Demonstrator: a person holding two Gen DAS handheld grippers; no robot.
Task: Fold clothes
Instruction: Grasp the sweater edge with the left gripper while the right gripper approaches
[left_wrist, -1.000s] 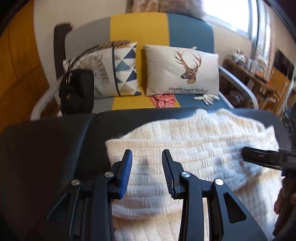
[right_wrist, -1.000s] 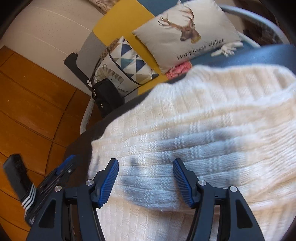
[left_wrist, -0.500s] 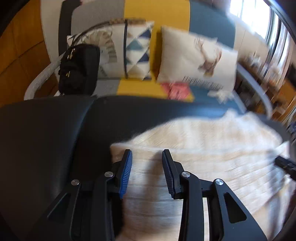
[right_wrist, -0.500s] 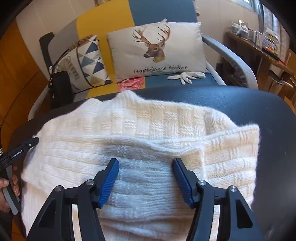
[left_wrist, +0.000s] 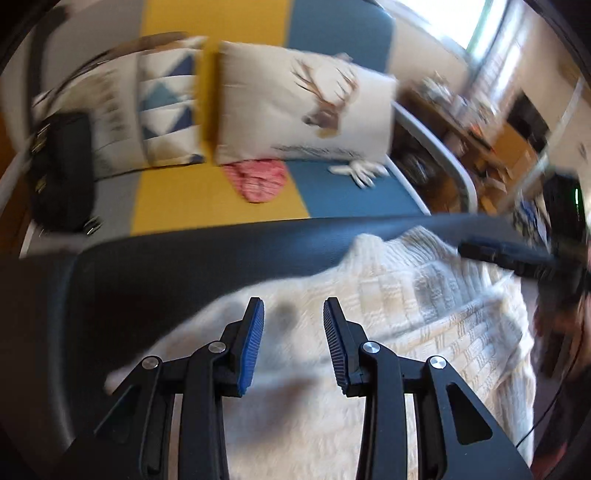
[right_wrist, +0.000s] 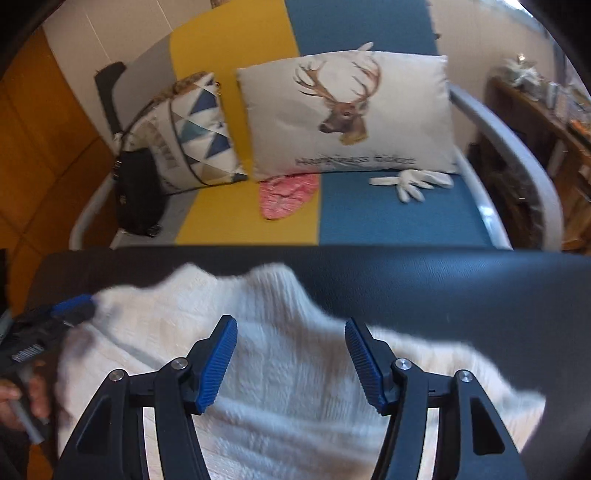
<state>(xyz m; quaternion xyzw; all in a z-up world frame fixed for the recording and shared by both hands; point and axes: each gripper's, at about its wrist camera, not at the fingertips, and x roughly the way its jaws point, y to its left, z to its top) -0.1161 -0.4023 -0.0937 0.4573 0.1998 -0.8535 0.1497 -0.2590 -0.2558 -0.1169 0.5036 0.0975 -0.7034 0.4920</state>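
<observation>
Cream ribbed knit sweater (right_wrist: 280, 373), folded, on black tabletop (right_wrist: 461, 280) near its back edge. Left gripper (left_wrist: 293, 314) and right gripper (right_wrist: 291, 332): jaws apart, empty, above sweater.

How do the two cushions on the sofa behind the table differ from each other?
The deer cushion is plain pale with an antlered head and a text line; the triangle cushion is blue-patterned. The deer cushion looks larger. A black bag stands against the triangle cushion only. Both lean on the sofa backrest.
</observation>
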